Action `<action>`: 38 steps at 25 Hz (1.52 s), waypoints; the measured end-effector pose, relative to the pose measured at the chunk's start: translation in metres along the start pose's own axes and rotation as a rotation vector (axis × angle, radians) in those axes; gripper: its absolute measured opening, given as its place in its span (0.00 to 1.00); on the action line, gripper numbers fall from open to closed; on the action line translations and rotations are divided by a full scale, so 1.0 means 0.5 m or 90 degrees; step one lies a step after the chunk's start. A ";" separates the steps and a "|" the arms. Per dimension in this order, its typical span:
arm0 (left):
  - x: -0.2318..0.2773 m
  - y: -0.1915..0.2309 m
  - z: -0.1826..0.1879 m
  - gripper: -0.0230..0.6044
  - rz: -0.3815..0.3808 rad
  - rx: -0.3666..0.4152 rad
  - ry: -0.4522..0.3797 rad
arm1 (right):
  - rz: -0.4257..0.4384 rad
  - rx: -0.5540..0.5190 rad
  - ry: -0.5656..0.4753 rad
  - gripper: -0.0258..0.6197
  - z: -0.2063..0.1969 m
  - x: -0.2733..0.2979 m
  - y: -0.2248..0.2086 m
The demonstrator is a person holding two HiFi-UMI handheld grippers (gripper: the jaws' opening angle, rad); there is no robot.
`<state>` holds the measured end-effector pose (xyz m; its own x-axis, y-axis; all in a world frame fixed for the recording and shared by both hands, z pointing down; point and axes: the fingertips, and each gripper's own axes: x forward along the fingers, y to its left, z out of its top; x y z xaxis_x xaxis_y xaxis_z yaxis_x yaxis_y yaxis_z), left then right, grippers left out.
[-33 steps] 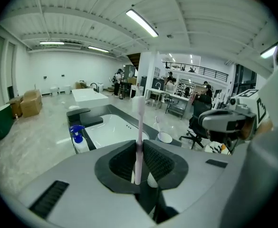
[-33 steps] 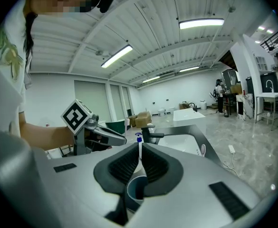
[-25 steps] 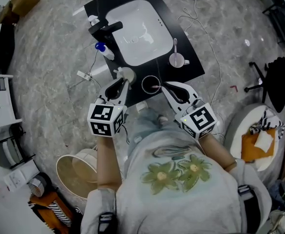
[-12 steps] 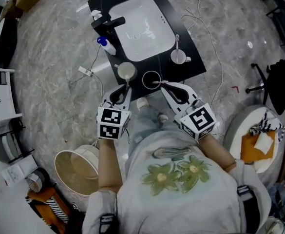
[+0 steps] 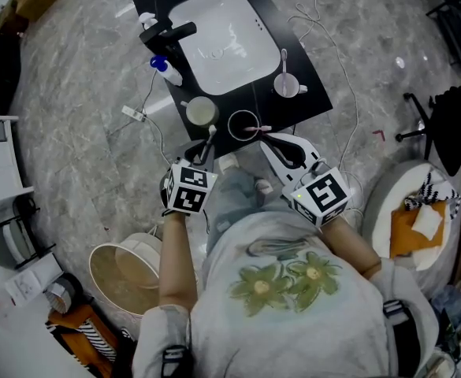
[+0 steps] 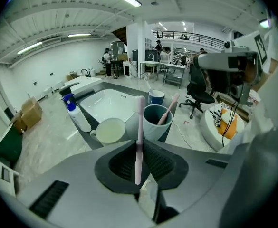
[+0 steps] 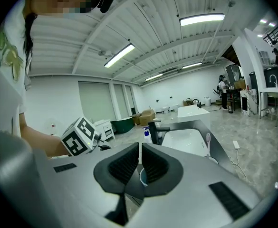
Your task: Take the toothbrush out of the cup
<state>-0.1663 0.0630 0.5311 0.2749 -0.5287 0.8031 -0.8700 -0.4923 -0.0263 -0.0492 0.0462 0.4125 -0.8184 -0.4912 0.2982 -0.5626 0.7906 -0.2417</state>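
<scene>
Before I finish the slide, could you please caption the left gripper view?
Left hand-held gripper clamping a pink toothbrush upright, in front of a cream mug and teal cup.

Pink toothbrush (image 6: 139, 122), teal cup (image 6: 152, 127), white sink (image 6: 108, 103)

Partly hidden
The right gripper's (image 7: 140, 150) own jaws cover the teal cup (image 7: 142, 177) except a rim sliver; the cup's wall hides the lower end of the pink toothbrush (image 6: 169, 109) inside it.
</scene>
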 end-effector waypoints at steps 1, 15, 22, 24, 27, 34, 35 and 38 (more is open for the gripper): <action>0.011 -0.001 -0.010 0.14 -0.007 0.001 0.010 | -0.001 0.002 0.001 0.11 -0.002 0.003 0.001; 0.135 0.019 -0.057 0.14 -0.077 -0.029 0.072 | -0.015 0.016 0.018 0.11 -0.007 0.047 -0.001; 0.186 0.026 -0.073 0.14 -0.094 -0.038 0.082 | -0.023 0.017 0.031 0.11 -0.011 0.066 -0.008; 0.202 0.024 -0.078 0.14 -0.097 -0.037 0.088 | -0.028 0.018 0.035 0.11 -0.014 0.069 -0.012; 0.220 0.022 -0.085 0.14 -0.102 -0.042 0.095 | -0.036 0.020 0.038 0.11 -0.015 0.072 -0.017; 0.243 0.028 -0.103 0.14 -0.097 -0.056 0.114 | -0.048 0.018 0.038 0.11 -0.012 0.076 -0.027; 0.245 0.028 -0.105 0.14 -0.095 -0.057 0.116 | -0.047 0.015 0.038 0.11 -0.011 0.076 -0.028; 0.249 0.029 -0.110 0.14 -0.087 -0.059 0.121 | -0.050 0.014 0.040 0.11 -0.011 0.075 -0.028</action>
<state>-0.1675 0.0282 0.6635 0.3176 -0.3176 0.8935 -0.8666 -0.4796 0.1375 -0.0712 0.0187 0.4322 -0.7634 -0.5267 0.3740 -0.6274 0.7423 -0.2352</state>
